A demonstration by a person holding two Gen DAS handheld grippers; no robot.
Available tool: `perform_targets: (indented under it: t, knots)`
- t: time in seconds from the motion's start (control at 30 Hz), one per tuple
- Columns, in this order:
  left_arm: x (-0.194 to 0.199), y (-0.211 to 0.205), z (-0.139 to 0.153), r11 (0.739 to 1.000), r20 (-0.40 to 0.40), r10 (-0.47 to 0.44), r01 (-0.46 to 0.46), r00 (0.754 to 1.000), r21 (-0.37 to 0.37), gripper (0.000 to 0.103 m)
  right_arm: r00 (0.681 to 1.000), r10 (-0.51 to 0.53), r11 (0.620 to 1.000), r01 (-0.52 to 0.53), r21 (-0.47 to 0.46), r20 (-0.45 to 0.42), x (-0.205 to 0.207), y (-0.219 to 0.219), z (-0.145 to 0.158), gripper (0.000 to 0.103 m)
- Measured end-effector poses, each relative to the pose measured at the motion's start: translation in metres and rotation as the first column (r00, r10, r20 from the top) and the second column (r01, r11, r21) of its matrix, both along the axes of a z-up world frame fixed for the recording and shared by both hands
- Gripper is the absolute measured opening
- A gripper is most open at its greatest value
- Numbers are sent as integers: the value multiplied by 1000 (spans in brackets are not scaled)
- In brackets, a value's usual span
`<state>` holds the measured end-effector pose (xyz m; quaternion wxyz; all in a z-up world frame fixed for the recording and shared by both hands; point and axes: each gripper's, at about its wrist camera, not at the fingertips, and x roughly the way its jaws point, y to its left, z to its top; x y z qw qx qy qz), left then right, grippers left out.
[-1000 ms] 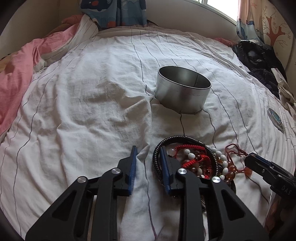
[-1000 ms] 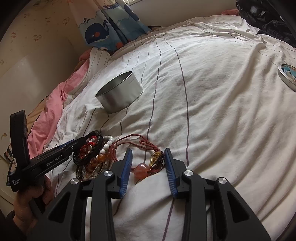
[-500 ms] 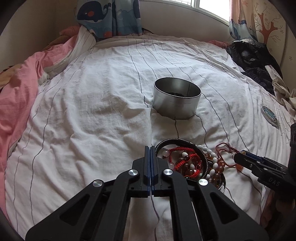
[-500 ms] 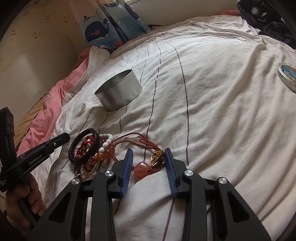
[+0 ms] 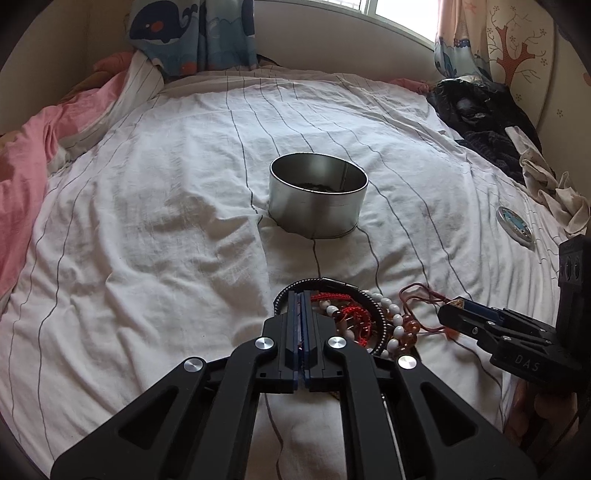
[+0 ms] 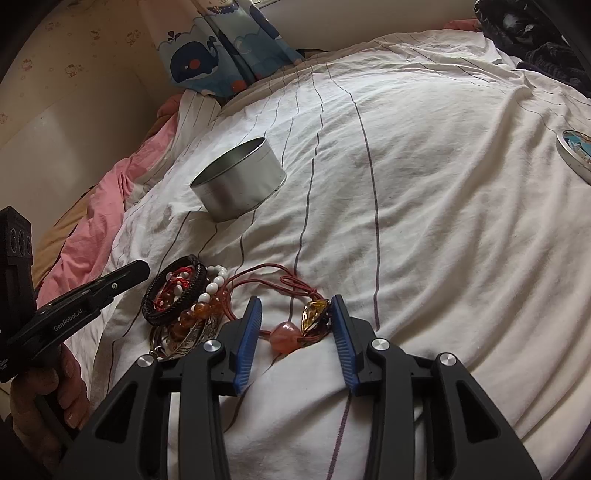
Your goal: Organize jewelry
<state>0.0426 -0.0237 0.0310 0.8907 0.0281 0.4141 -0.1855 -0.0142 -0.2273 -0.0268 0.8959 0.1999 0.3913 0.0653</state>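
Observation:
A pile of jewelry lies on the striped white bedsheet (image 5: 147, 221): a black braided bracelet (image 6: 173, 295), red cord bracelets, white beads (image 6: 214, 280), amber beads (image 6: 195, 310) and a silver bangle (image 6: 199, 332). My left gripper (image 5: 300, 295) is shut with nothing between its pads. Its tip (image 6: 142, 266) sits just left of the black bracelet (image 5: 332, 282), apart from it. My right gripper (image 6: 295, 298) stands over a red cord necklace (image 6: 266, 269) and its jaws are opening. The pink stone (image 6: 284, 332) and amber pendant (image 6: 314, 312) lie between the pads, unpressed. An open round tin (image 5: 317, 206) stands beyond the pile.
The tin's picture lid (image 5: 515, 225) lies on the sheet to the right. Dark clothes (image 5: 480, 122) are heaped at the far right, and a pink blanket (image 5: 22, 166) runs along the left edge. A whale-print curtain (image 5: 192, 33) hangs at the head.
My left gripper went from open, with one finger inside the black bracelet, to shut, and drew back out of the pile empty. The right gripper stayed in place.

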Motion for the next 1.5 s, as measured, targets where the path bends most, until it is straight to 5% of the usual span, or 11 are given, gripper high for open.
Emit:
perform_targets:
  t: [0.33,0.47,0.6,1.13,1.5]
  knots:
    - [12,5,-25,999,-120,37,-37,992,7,24,1000,5,1000,-5,-3,1,-1,1,1,41]
    - [15,6,-29,999,-144,38,-41,989,-17,18,1000,8,1000,-8,-9,2,-2,2,1,40]
    - [12,13,-22,996,-148,32,-44,989,-73,7,1000,-2,1000,2,16,10,-2,-2,2,17]
    - [17,34,20,987,-90,63,-76,994,-144,7,993,-6,992,-9,124,118,-7,-13,28,16]
    - [82,-18,39,984,-24,70,-73,997,-161,7,968,22,992,-53,116,251,26,-10,91,16]
